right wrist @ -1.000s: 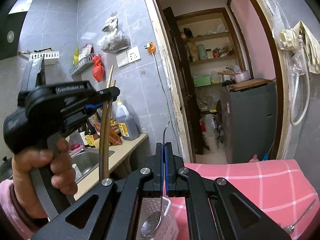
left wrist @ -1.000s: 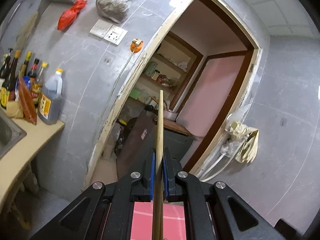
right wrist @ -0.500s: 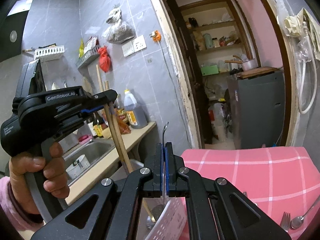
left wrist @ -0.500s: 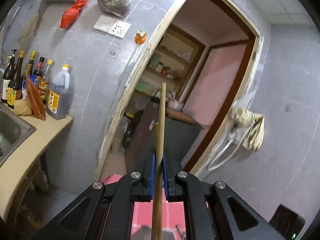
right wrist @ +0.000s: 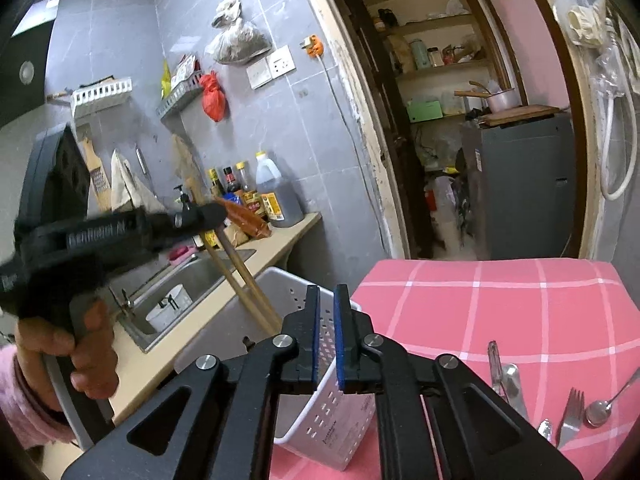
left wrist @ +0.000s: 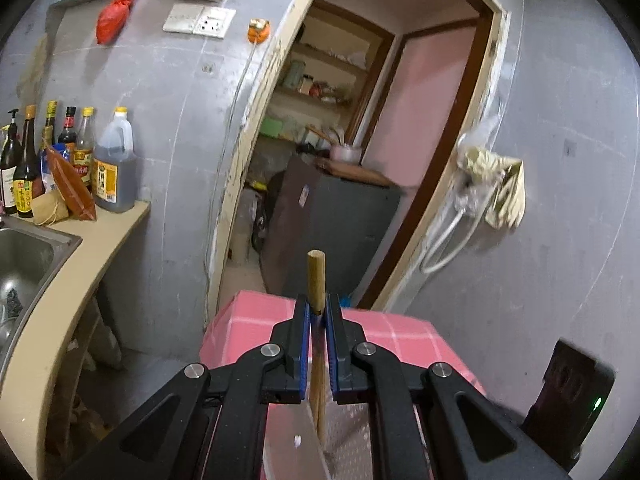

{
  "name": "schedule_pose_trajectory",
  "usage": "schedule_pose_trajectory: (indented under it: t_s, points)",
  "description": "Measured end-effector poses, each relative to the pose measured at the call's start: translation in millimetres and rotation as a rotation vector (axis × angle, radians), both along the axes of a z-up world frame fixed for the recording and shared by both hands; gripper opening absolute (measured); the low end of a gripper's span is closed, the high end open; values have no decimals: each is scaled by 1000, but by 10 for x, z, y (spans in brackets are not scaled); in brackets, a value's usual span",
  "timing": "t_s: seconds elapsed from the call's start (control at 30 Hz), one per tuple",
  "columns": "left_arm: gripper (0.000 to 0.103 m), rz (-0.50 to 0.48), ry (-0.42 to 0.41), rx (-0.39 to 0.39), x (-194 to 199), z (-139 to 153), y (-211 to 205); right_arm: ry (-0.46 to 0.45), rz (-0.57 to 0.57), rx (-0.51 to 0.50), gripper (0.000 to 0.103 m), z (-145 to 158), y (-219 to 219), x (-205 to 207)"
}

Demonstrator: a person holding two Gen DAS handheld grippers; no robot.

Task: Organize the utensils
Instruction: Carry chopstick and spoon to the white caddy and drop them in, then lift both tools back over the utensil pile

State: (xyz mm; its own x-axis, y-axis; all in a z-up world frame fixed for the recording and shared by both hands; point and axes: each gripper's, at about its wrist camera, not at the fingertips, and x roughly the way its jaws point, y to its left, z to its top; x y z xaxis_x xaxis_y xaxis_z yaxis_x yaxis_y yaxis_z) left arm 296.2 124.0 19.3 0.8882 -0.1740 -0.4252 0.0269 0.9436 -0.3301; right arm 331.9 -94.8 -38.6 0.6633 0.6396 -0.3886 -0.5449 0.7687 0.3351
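Note:
My left gripper is shut on a pair of wooden chopsticks, whose blunt ends stick up past the blue pads. In the right wrist view a hand holds that gripper at the left, and the chopsticks slant down into the white perforated utensil holder. The holder stands at the left edge of the pink checked tablecloth. My right gripper hangs just over the holder; its jaws are opening with nothing between them. A fork, a spoon and a knife lie on the cloth at the lower right.
A steel sink sits in the beige counter left of the table. Sauce bottles stand at the counter's far end against the grey tiled wall. Behind the table, a doorway opens onto a dark grey cabinet and shelves.
Both grippers sank toward the holder. The chopsticks went down into it. The ladle-like spoon that the right gripper held is gone from its jaws, which have parted slightly.

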Motion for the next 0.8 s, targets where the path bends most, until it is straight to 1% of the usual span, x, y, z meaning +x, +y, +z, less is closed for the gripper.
schedule_pose_trajectory:
  t_s: [0.03,0.07,0.1,0.13,0.2,0.23,0.3,0.33,0.37,0.4,0.43,0.47,0.5,0.53,0.6,0.63,0.67,0.7,0.77,0.8]
  points:
    - [8,-6,12,-1,-13,-14,-10,0,-6,4,9,22,-19,2]
    - [8,-8,23,-2,-27,-27,-19,-3,-16,8,13,41,-57,-11]
    - [8,-14,28,-7,-36,-37,-13,-6,-24,9,19,62,-85,-21]
    - [8,-21,36,-19,-57,-52,-17,-10,-36,12,23,81,-126,-38]
    - [9,-24,45,-39,-93,-75,-27,-18,-69,13,37,124,-223,-77]
    - [9,-24,50,-42,-110,-88,-42,-21,-83,12,39,146,-264,-89]
    - [10,-22,56,-35,-146,-105,-90,-29,-125,2,50,180,-394,-145]
    - [15,-20,56,-26,-168,-110,-123,-33,-142,-2,53,209,-448,-160]
    - [24,-19,52,-13,-198,-110,-166,-37,-156,-4,58,225,-498,-176]
    - [30,-12,44,5,-238,-109,-221,-40,-173,-7,60,241,-564,-198]
    - [44,-3,33,17,-272,-109,-261,-43,-188,-12,62,255,-634,-220]
    - [54,7,22,24,-298,-107,-288,-48,-204,-18,66,268,-707,-245]
    - [56,20,8,31,-339,-107,-324,-55,-218,-22,71,281,-779,-273]
    - [58,27,0,39,-370,-108,-359,-59,-230,-25,73,298,-833,-293]
    - [64,36,-4,62,-409,-111,-432,-70,-258,-33,79,321,-957,-339]
    - [71,47,-7,78,-433,-108,-471,-75,-268,-35,81,332,-1007,-361]
    - [77,60,-13,96,-468,-102,-519,-84,-282,-37,86,343,-1082,-398]
    - [80,73,-28,114,-511,-92,-571,-90,-291,-38,90,371,-1119,-411]
    - [89,90,-58,147,-600,-64,-686,-110,-314,-45,94,404,-1232,-470]
    - [92,98,-70,161,-634,-49,-737,-118,-320,-50,95,421,-1274,-494]
